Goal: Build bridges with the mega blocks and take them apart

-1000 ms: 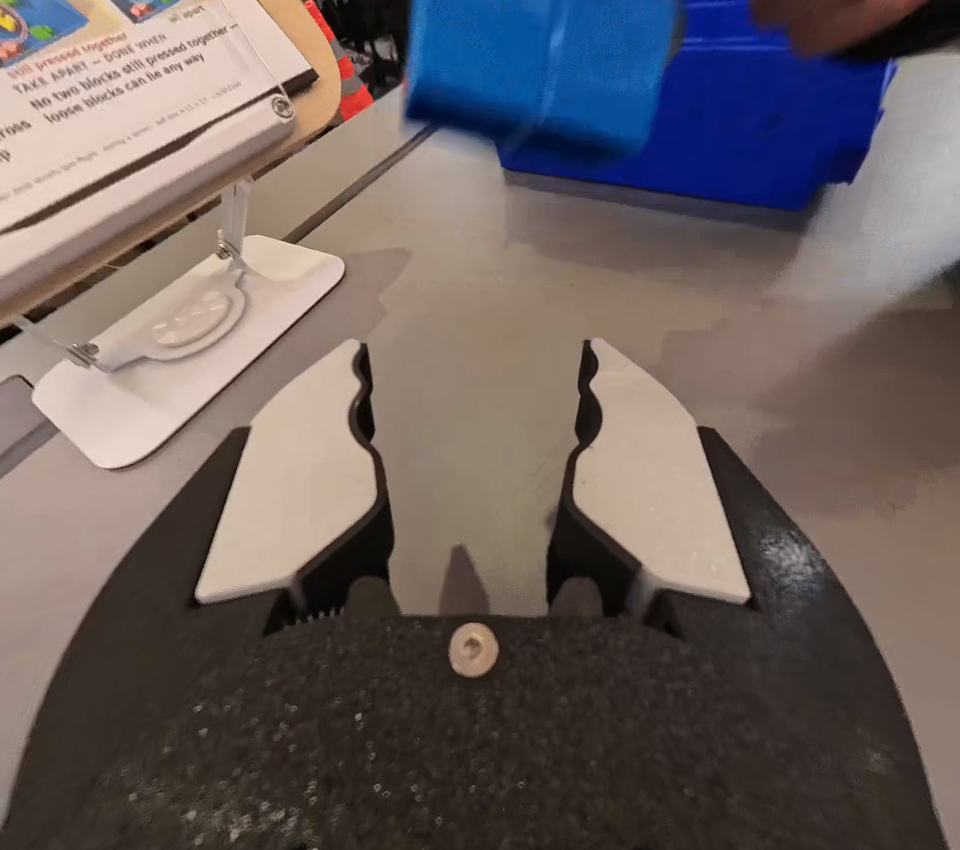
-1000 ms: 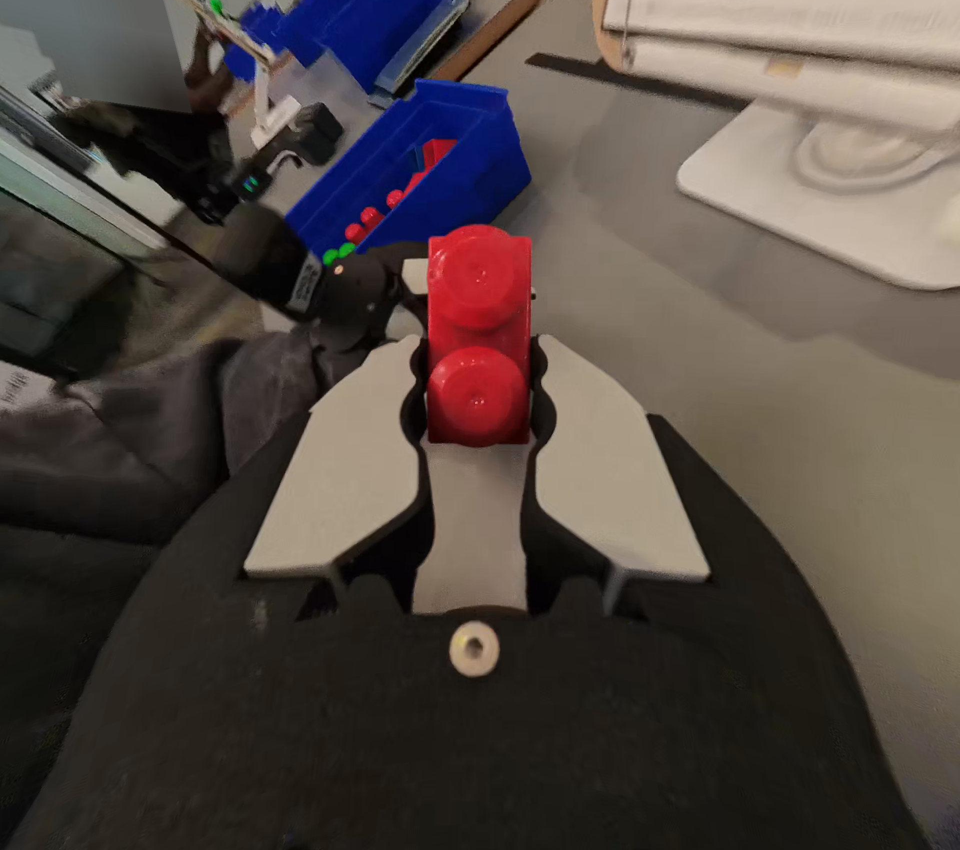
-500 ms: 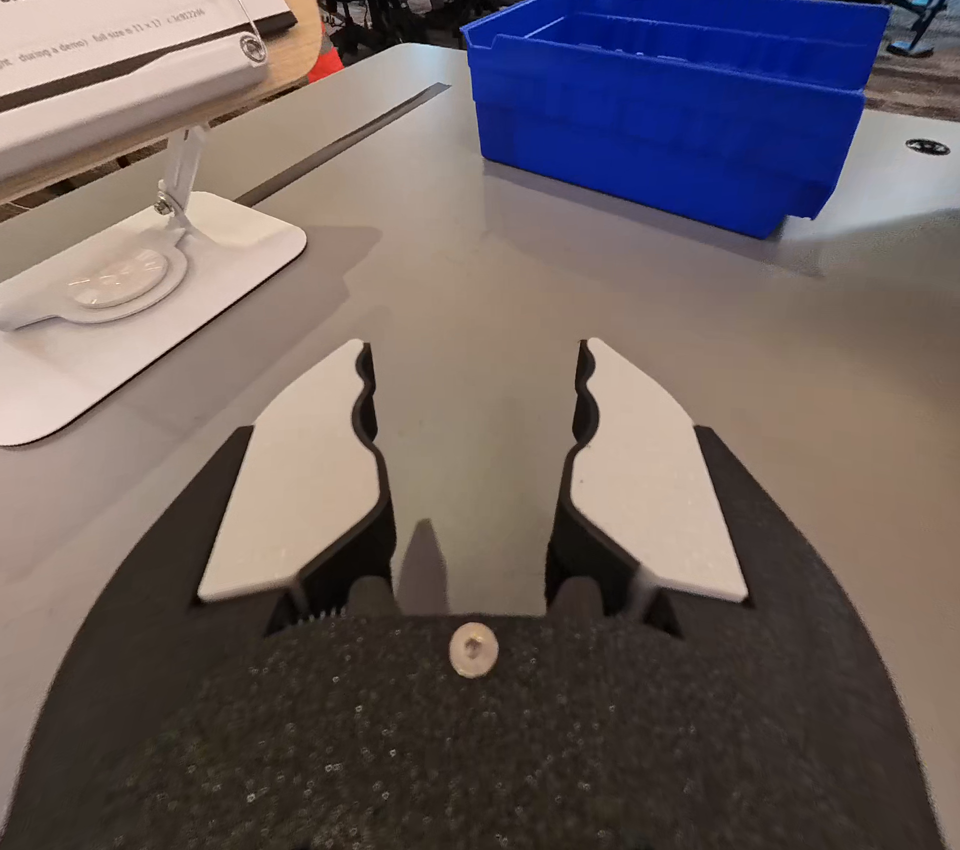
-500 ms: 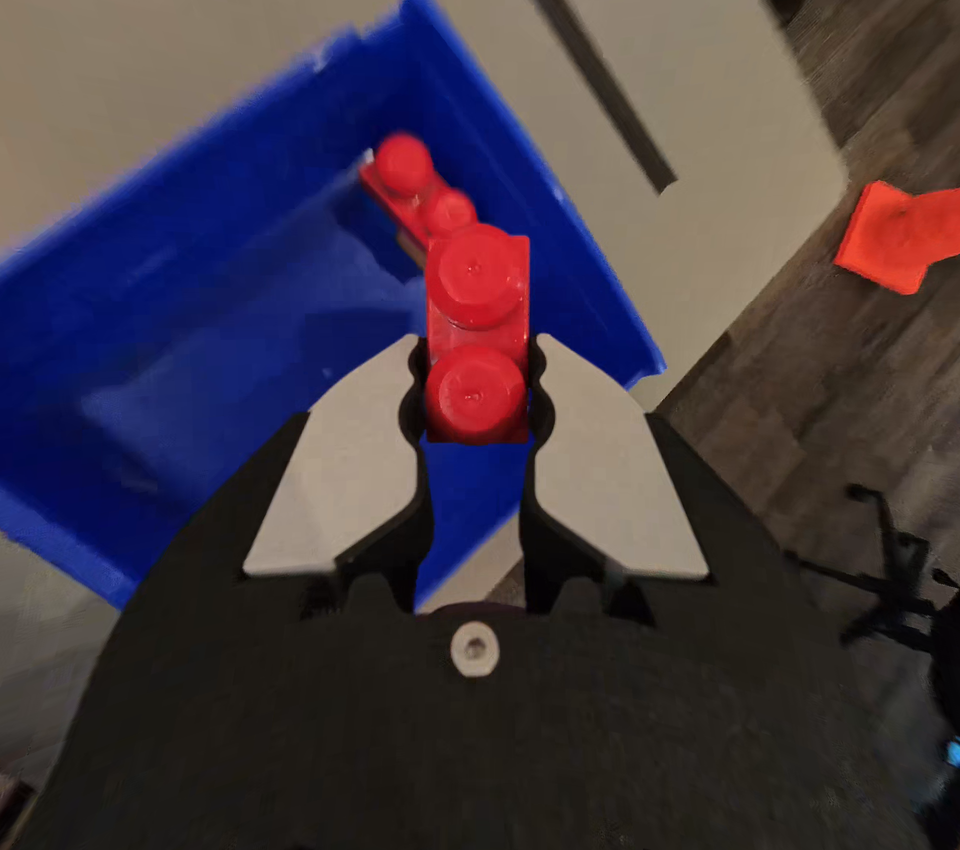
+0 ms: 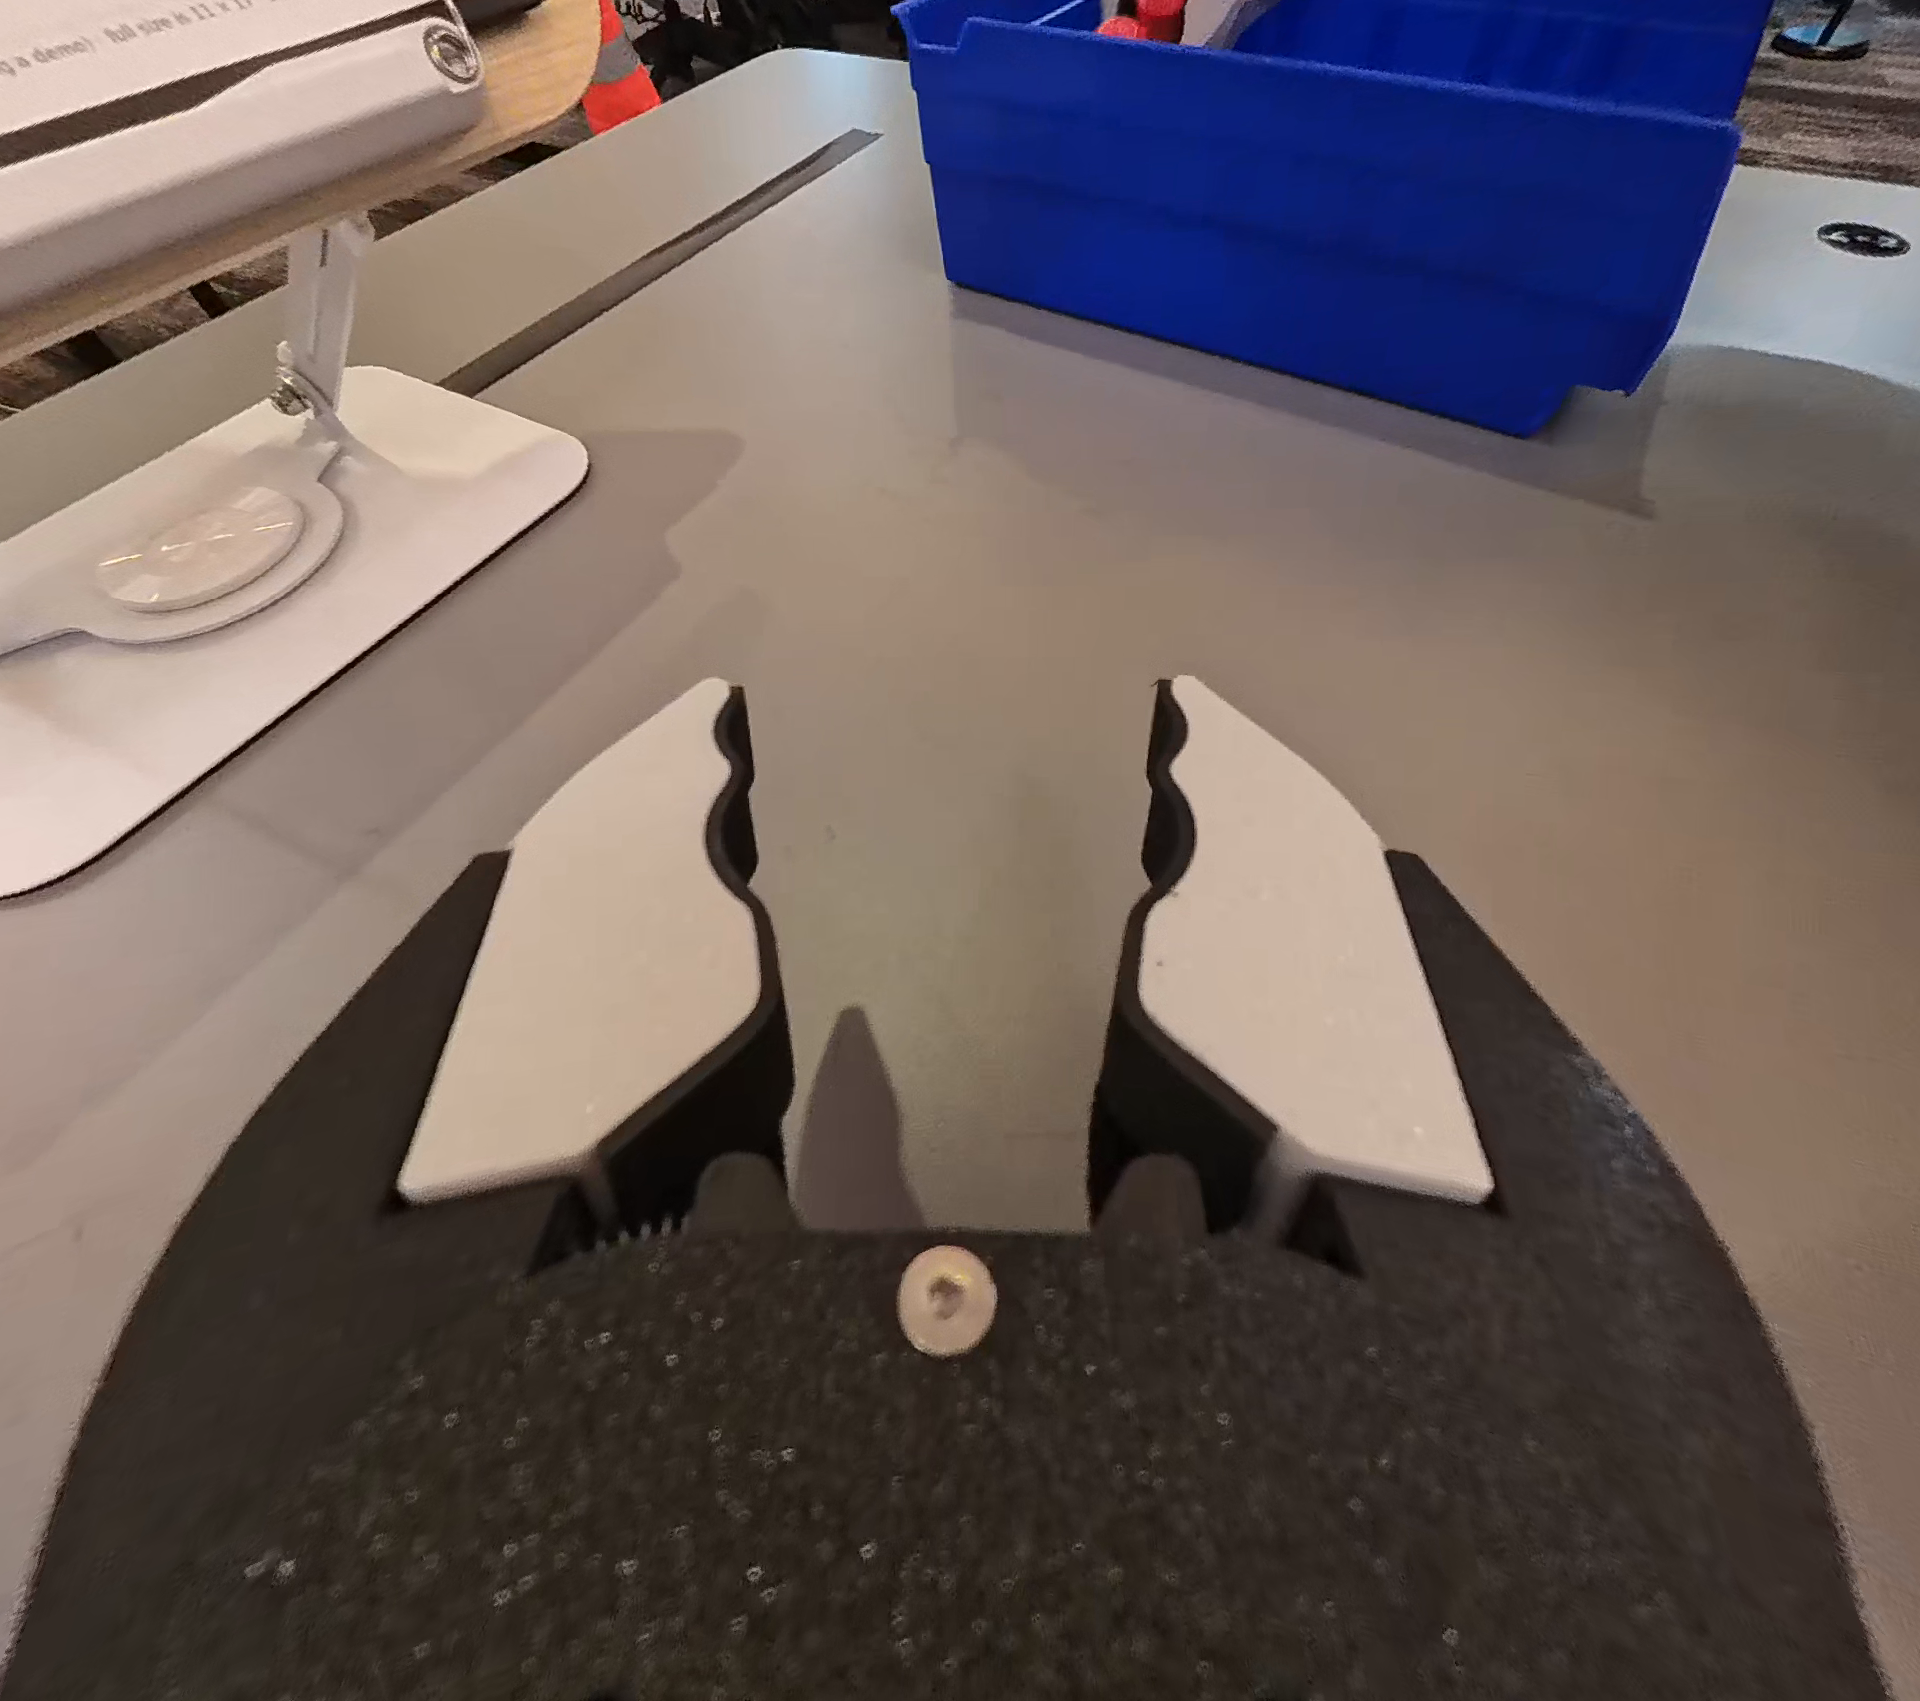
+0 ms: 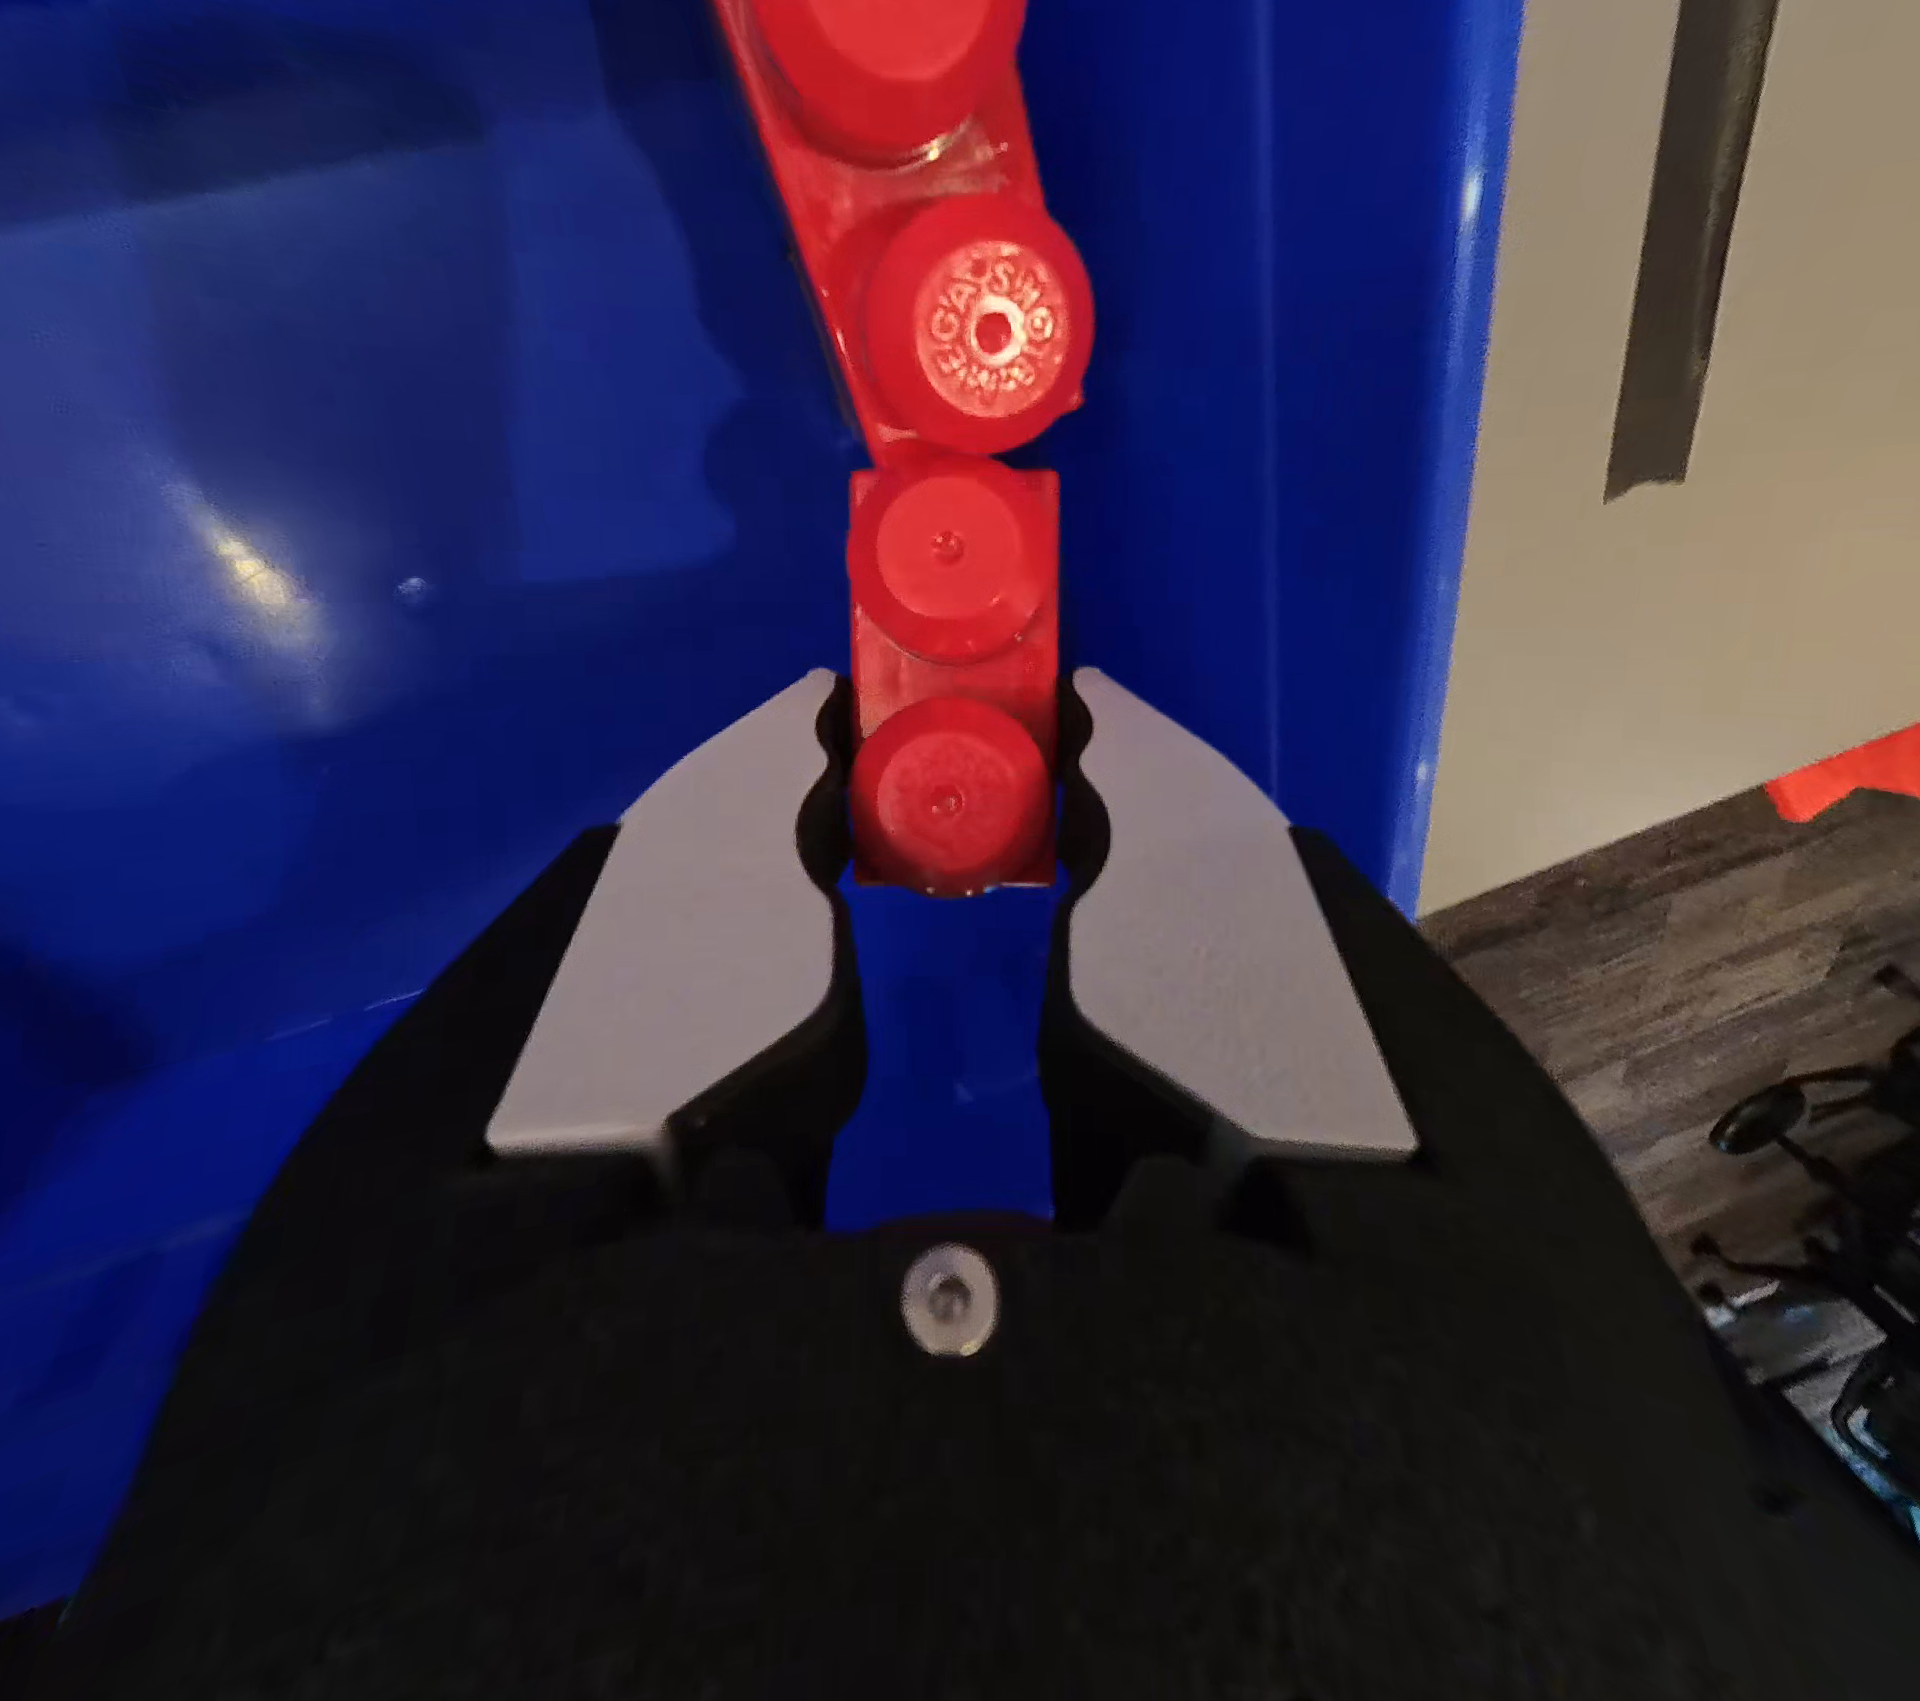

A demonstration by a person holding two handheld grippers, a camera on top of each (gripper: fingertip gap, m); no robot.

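Lowering into the blue plastic bin [image 6: 416, 508], the right gripper [image 6: 956, 778] has its jaws pinching a red two-stud plastic block [image 6: 951, 675] by its near end, studs facing the camera. A second red two-stud block [image 6: 914, 145] lies on the bin floor by the wall, tilted, its near stud just beyond the held block's far end; whether they touch I cannot tell. This looks like the take-apart stage, with loose pieces going back into the bin. The left gripper [image 5: 951, 768] hangs over the bare grey tabletop [image 5: 1039, 508], jaws spread and holding nothing, well apart from the bin. Next, the right jaws likely need to part so the block drops beside its twin, then lift clear of the bin wall.
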